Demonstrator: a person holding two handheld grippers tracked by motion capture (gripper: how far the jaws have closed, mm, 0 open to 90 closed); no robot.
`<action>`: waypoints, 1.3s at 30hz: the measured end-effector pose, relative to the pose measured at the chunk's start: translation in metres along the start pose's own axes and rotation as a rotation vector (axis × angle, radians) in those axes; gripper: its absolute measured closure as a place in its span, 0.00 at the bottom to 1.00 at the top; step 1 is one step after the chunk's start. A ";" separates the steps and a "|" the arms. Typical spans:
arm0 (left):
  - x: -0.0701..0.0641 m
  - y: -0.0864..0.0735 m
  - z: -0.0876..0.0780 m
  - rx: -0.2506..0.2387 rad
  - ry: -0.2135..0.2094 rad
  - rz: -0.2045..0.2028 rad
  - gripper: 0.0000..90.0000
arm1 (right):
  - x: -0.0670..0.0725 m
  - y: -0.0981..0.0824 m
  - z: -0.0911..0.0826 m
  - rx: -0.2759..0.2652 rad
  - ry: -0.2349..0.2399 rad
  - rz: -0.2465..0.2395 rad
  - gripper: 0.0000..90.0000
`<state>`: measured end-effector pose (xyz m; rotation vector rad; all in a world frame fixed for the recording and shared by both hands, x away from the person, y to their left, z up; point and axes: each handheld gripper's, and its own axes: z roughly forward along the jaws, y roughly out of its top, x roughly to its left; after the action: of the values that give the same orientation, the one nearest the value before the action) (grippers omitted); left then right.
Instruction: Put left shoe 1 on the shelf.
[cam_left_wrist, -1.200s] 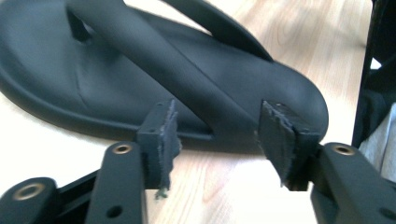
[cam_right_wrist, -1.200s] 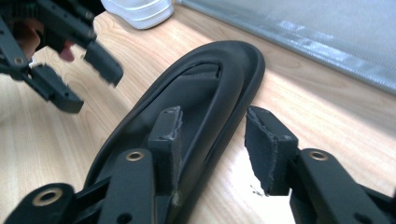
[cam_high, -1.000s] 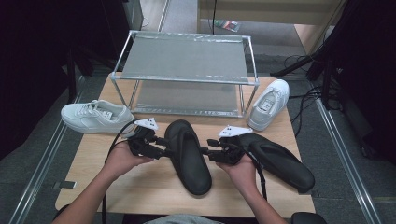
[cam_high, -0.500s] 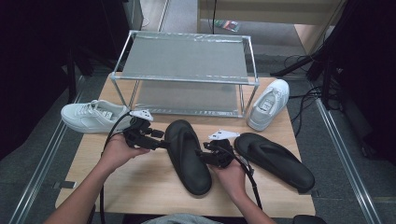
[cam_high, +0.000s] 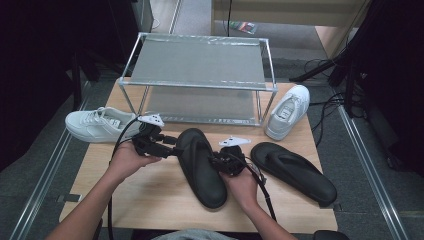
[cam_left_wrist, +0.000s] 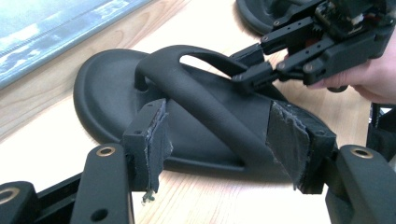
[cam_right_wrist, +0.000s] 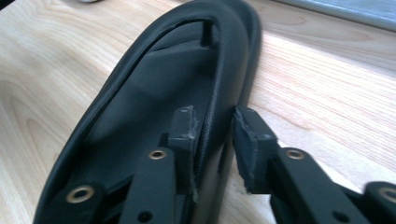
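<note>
A black flip-flop (cam_high: 200, 170) lies sole down mid-table, toe toward the rack. My left gripper (cam_high: 172, 145) sits at its left side. In the left gripper view it (cam_left_wrist: 222, 140) stands wide open, and the near arm of the strap (cam_left_wrist: 210, 107) runs between the pads untouched. My right gripper (cam_high: 216, 162) is at the flip-flop's right side, where its jaws have just been closing. In the right gripper view it (cam_right_wrist: 212, 133) straddles the strap's (cam_right_wrist: 219, 93) other arm: the left pad rests on it, the right pad sits a sliver off. The left gripper view shows that gripper (cam_left_wrist: 250, 65) at the strap.
A second black flip-flop (cam_high: 292, 170) lies to the right. One white sneaker (cam_high: 97, 125) lies at the left edge, another (cam_high: 287, 112) at the back right. A two-tier metal rack (cam_high: 197, 65) stands at the back. Bare wooden table (cam_high: 150, 195) lies in front.
My right gripper has slid left and down onto the middle flip-flop's right side and its jaws have narrowed around the strap. The left gripper has hardly moved.
</note>
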<state>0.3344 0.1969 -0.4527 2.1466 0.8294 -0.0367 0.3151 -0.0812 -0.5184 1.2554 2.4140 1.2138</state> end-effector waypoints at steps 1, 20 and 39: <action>0.001 0.000 -0.001 -0.003 0.004 0.001 0.44 | -0.001 0.001 -0.001 0.000 -0.008 0.005 0.83; 0.005 -0.006 -0.008 -0.022 0.023 0.006 0.42 | -0.018 0.025 -0.016 -0.042 -0.008 0.058 0.91; 0.005 -0.006 -0.006 -0.021 0.011 0.011 0.42 | -0.065 0.081 0.024 -0.086 -0.159 0.130 0.90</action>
<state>0.3340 0.2067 -0.4541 2.1336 0.8211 -0.0112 0.4172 -0.0897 -0.4899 1.4438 2.1761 1.1875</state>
